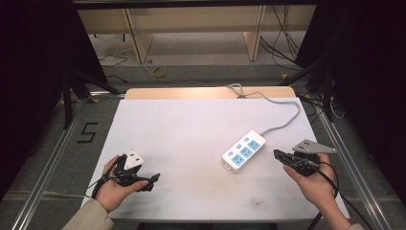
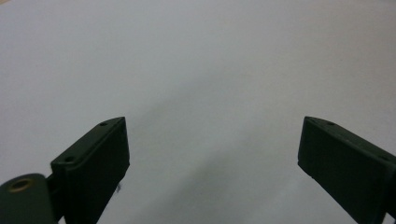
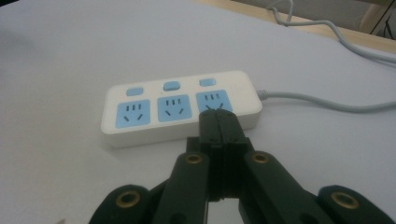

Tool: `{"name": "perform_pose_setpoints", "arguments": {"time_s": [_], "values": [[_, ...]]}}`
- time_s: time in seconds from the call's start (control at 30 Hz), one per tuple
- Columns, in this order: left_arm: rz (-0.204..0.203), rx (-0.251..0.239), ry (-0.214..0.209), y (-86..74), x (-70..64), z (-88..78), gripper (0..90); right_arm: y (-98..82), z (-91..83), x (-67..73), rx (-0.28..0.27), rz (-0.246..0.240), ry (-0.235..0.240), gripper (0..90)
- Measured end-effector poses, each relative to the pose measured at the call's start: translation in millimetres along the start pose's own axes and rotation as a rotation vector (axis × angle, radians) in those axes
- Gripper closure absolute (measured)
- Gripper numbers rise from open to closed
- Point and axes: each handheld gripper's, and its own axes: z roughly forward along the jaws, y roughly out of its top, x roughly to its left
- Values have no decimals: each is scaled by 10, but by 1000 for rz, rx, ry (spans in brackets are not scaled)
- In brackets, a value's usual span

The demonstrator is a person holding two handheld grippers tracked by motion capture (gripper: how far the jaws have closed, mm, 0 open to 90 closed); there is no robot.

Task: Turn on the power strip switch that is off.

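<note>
A white power strip [image 1: 243, 151] with three blue sockets lies on the white table [image 1: 191, 139], right of centre. Its grey cable [image 1: 287, 120] runs off over the far edge. My right gripper [image 1: 277, 155] sits just right of the strip, held in a hand. In the right gripper view, my right gripper [image 3: 217, 117] is shut with nothing in it, and its tips point at the strip's [image 3: 159, 112] right-hand socket from a short way off. My left gripper [image 1: 152, 182] rests near the front left of the table. In the left gripper view, my left gripper [image 2: 212, 158] stands wide open over bare tabletop.
A wooden strip [image 1: 191, 92] borders the table's far edge. Metal rails [image 1: 52, 158] run along both sides, with dark curtains beyond them. Loose cables [image 1: 282, 48] lie on the floor behind, below a wooden shelf [image 1: 191, 19].
</note>
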Motion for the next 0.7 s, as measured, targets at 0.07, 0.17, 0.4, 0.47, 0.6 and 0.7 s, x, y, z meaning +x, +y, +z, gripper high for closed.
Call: {"name": "perform_pose_setpoints", "arguments": {"time_s": [0.07,0.17,0.4,0.47,0.6,0.7], "values": [[0,0,0,0,0,1,87,9,12,-3,-3,-6,-1,900],[1,0,0,2,-2,2,87,23,32,-3,3,-10,-4,900],[2,0,1,4,-5,3,86,54,75,6,5,-10,2,900],[1,-1,1,5,-6,3,86,59,78,5,8,-10,2,900],[0,1,0,4,-7,4,86,84,108,13,4,-12,4,900],[0,0,0,5,-7,5,86,95,125,18,6,-16,7,900]]}}
